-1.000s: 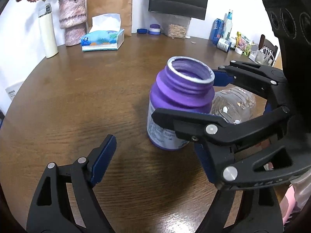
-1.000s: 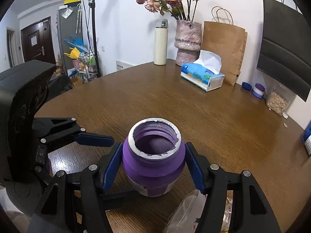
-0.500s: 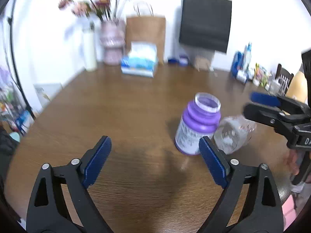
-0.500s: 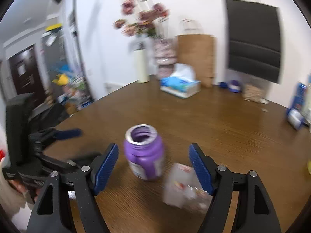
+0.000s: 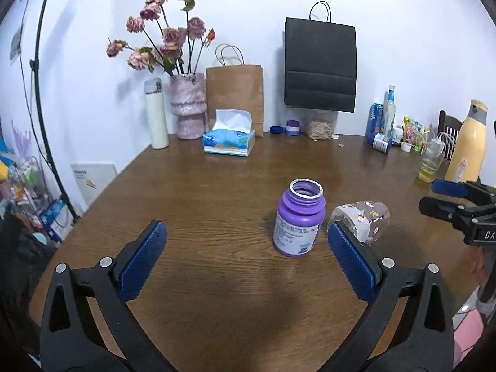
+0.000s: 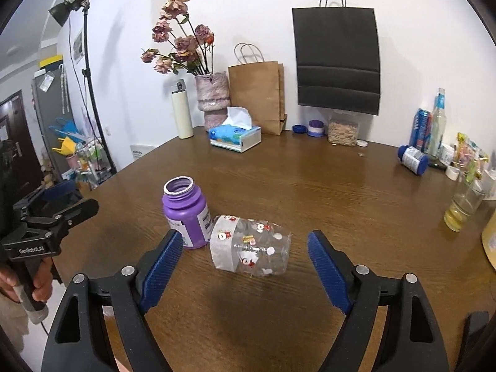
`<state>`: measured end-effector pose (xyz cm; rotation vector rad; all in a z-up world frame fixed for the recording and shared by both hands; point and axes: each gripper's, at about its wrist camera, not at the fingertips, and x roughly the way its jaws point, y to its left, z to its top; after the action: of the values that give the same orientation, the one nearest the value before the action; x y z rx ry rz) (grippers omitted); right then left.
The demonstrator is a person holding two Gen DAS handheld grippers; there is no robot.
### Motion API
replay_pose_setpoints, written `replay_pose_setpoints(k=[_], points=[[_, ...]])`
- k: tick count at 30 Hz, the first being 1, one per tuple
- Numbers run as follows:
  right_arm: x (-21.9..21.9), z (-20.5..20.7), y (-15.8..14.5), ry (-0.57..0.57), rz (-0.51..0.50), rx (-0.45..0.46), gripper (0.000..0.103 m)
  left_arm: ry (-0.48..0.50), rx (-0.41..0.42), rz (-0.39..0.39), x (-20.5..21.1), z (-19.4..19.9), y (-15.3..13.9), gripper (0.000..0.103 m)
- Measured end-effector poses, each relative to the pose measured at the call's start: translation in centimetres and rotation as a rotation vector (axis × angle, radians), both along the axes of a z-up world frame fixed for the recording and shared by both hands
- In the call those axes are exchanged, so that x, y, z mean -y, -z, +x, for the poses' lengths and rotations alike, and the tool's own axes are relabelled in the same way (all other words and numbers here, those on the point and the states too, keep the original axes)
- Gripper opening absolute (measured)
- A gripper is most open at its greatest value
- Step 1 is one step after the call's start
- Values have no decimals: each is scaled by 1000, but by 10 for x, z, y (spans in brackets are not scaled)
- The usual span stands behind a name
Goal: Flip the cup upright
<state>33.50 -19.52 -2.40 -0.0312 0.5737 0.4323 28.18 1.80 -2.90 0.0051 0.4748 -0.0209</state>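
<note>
A purple open-topped bottle point(image 5: 299, 221) stands upright on the brown table point(image 5: 217, 186); it also shows in the right wrist view point(image 6: 186, 212). A clear patterned cup point(image 6: 251, 246) lies on its side right of the bottle, touching it; the left wrist view point(image 5: 361, 218) shows it too. My left gripper point(image 5: 246, 259) is open and empty, pulled back from the bottle. My right gripper point(image 6: 243, 268) is open and empty, its fingers on either side of the lying cup, just short of it.
A tissue box point(image 5: 229, 141), pink vase point(image 5: 188, 105), white flask point(image 5: 156, 117), brown bag point(image 5: 235, 90) and black bag point(image 5: 320, 68) stand along the far edge. Bottles, a glass point(image 6: 463, 206) and a yellow bottle point(image 5: 466, 142) crowd the right side.
My right gripper has let go of the purple bottle, which now stands upright alone. Both grippers have drawn back and up from it, jaws wide.
</note>
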Motion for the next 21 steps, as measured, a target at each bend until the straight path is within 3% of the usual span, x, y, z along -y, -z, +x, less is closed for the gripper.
replay_pose_setpoints(k=[4,9,14,18,21], points=[[1,-35,-2,-19,28,32,87,-41,64,0,-5,-38,-1,103],[-2,-92,7,-29,-11,59,87,-75,100,-11,-8,-97,5,103],[2,-156,9,-21,-50,163,87,-42,183,-5,-5,-153,1,103],[6,-198,13,-5,-51,178,87,16,90,-12,-4,-185,7,103],[12,-227,18,-24,-1,135,87,-53,24,33,-21,-213,10,103]])
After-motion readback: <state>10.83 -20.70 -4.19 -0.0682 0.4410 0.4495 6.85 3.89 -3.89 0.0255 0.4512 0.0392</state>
